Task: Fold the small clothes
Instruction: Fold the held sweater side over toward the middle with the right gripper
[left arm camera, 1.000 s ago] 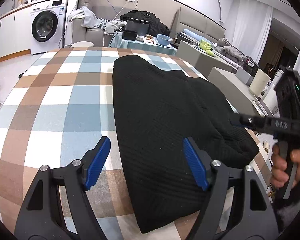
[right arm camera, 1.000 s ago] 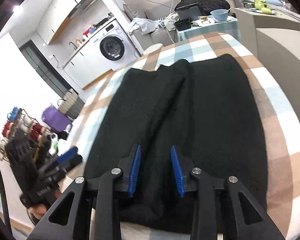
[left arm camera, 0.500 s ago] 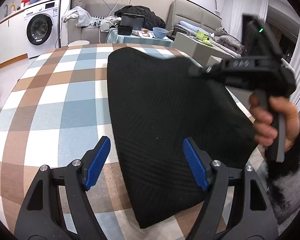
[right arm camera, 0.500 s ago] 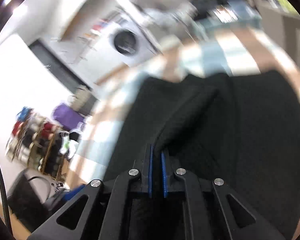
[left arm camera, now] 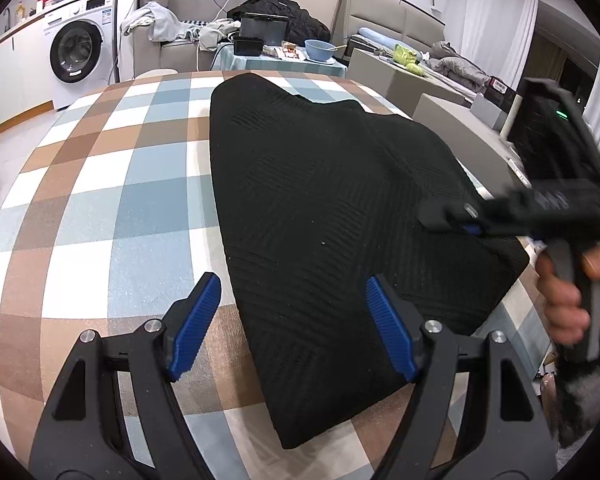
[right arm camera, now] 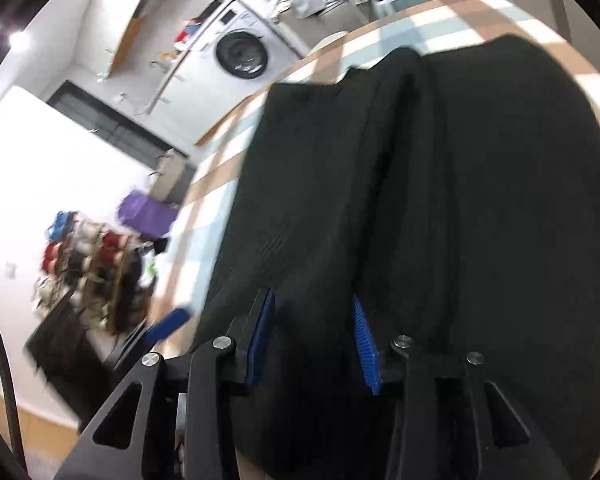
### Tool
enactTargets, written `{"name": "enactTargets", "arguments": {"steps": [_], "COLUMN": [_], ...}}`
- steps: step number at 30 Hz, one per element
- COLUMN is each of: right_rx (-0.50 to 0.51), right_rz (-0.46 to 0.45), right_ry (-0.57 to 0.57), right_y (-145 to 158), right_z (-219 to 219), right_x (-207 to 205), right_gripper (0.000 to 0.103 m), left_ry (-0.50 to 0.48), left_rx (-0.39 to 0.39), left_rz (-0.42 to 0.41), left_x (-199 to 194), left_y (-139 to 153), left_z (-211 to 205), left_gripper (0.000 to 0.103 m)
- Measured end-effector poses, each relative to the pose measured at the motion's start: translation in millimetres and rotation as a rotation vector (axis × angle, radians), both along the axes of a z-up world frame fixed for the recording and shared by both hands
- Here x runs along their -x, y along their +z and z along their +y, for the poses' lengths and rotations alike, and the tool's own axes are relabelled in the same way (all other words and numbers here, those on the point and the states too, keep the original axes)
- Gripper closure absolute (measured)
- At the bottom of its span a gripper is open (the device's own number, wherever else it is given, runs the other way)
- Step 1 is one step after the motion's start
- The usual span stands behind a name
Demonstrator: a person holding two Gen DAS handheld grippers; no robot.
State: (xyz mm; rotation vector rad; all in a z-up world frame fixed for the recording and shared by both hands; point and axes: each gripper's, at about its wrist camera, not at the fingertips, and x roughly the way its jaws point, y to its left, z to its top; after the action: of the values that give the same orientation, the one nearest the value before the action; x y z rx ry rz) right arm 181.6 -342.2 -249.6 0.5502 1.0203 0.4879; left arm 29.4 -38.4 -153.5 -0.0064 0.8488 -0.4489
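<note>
A black knit garment [left arm camera: 332, 216] lies flat on the desk [left arm camera: 112, 208], which is covered in a blue, brown and white check; the cloth runs from a corner at the near edge of the desk, just ahead of the left tool [left arm camera: 294, 330], to a peak toward the far edge. The left tool hangs spread wide above that near end: its right blue pad [left arm camera: 390, 338] is over the fabric, its left pad over bare checked desk, so the garment's left edge passes between them, and neither pad presses on anything. The right tool [right arm camera: 314, 340] has just been opening its jaws; they now stand partly apart with black cloth lying under and between them, and the pads do not pinch it. In the left wrist view that right tool [left arm camera: 450, 218] reaches in from the right, held by a hand [left arm camera: 568, 296], its tip over the garment's right side near the right-hand corner. A raised fold line runs lengthwise through the cloth in the right wrist view. To the left of the garment a wide stretch of desk is bare. The garment's right corner lies close to the desk's right edge, with little bare desk beyond it.
</note>
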Motion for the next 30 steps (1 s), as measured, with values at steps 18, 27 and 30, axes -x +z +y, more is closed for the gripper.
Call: {"name": "enactTargets", "arguments": {"steps": [18, 27, 30], "right_rx": [0.075, 0.036, 0.009], "right_rz": [-0.086, -0.087, -0.135], "right_ry": [-0.011, 0.066, 0.085], "right_y": [1, -9, -3], "right_z": [-6, -14, -17], "right_x": [50, 72, 86], "right_gripper": [0.092, 0.082, 0.093], "left_ry": [-0.016, -0.050, -0.052], "left_rx": [-0.005, -0.008, 0.001], "left_rz": [0.004, 0.005, 0.003], "left_x": [2, 6, 6], "left_y": [1, -1, 0], "left_z": [2, -5, -4], "left_gripper": [0.030, 0.030, 0.030]}}
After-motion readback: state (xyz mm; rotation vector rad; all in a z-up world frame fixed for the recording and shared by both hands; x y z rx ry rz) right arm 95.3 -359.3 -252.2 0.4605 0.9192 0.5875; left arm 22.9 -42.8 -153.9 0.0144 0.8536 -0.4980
